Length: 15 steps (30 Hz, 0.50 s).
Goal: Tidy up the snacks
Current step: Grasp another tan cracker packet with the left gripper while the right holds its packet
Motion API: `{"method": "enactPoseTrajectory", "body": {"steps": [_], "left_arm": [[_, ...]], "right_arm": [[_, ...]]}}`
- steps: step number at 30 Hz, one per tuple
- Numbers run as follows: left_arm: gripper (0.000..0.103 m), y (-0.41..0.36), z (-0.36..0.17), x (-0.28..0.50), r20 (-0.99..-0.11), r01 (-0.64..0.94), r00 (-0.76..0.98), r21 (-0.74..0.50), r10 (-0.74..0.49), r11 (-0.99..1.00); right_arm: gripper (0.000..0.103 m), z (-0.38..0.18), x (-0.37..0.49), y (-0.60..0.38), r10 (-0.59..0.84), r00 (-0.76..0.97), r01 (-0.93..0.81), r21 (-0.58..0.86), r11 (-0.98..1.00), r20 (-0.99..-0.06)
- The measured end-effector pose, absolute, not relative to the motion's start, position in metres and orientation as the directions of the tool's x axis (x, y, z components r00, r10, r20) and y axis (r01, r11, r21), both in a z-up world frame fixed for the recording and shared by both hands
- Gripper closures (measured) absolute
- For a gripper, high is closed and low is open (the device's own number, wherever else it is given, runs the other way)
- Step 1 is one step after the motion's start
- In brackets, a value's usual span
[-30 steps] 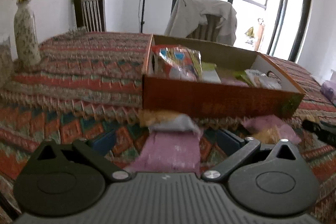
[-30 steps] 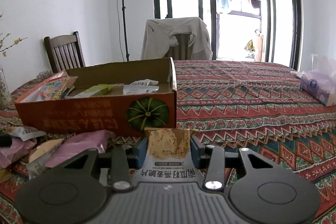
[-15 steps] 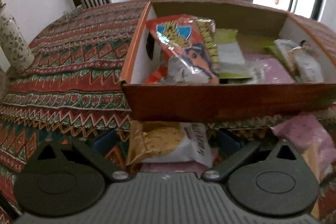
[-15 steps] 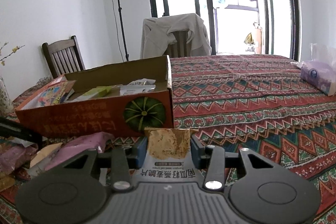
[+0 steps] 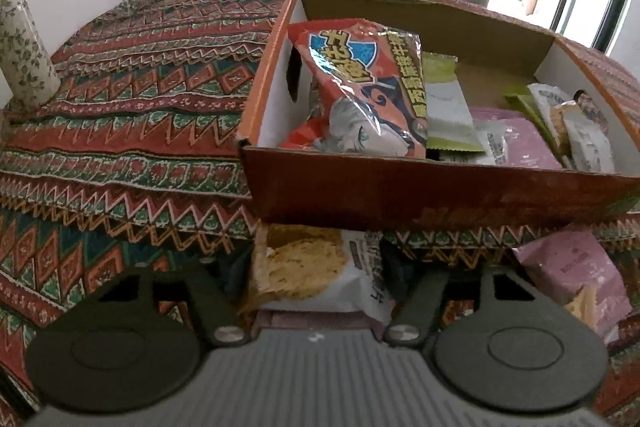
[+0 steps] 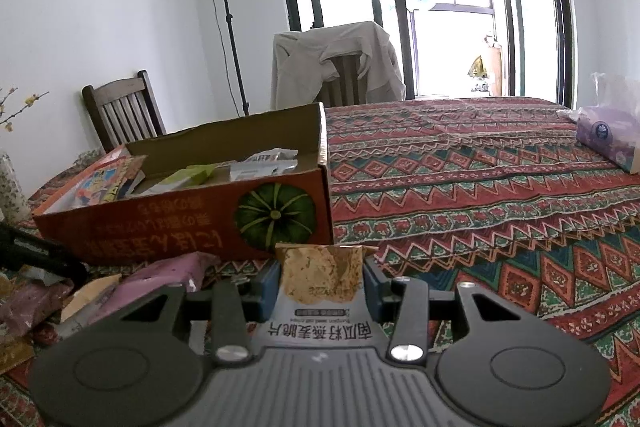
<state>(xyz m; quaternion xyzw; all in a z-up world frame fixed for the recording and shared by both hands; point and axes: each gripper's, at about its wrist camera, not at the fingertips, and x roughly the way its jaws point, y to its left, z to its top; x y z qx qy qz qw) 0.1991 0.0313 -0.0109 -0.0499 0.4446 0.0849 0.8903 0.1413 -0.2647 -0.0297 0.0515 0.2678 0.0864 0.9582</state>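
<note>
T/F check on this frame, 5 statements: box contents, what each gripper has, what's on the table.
1. The right gripper is shut on a cracker packet. True.
2. The orange cardboard box is empty. False: it holds several snacks, among them a red chip bag.
3. A second cracker packet lies between the left gripper's fingers. True.
4. A pink packet lies on the tablecloth outside the box. True.
5. A jacket hangs over both chairs. False: only one chair has it; the other chair is bare.

Each claw (image 6: pixel 322 281) has a ribbed grey body, black round-capped arms, silver screws and blue pads.
</note>
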Motion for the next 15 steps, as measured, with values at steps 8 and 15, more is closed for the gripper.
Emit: {"method": "enactPoseTrajectory", "body": {"steps": [8,15], "left_arm": [[0.038,0.033,0.008,0.174,-0.743,-0.189,0.664,-0.052,0.088,0.981],[0.038,0.026,0.021,0.147,-0.679,-0.161,0.730,-0.071,0.070,0.984]], "right_arm": [[0.061,-0.030,0.141,-0.265,0.193,0.842,-0.139,0.144,0.980,-0.503],[0.061,-0.028,0.138,-0.262,0.194,0.853,-0.149,0.131,0.980,-0.485]]}}
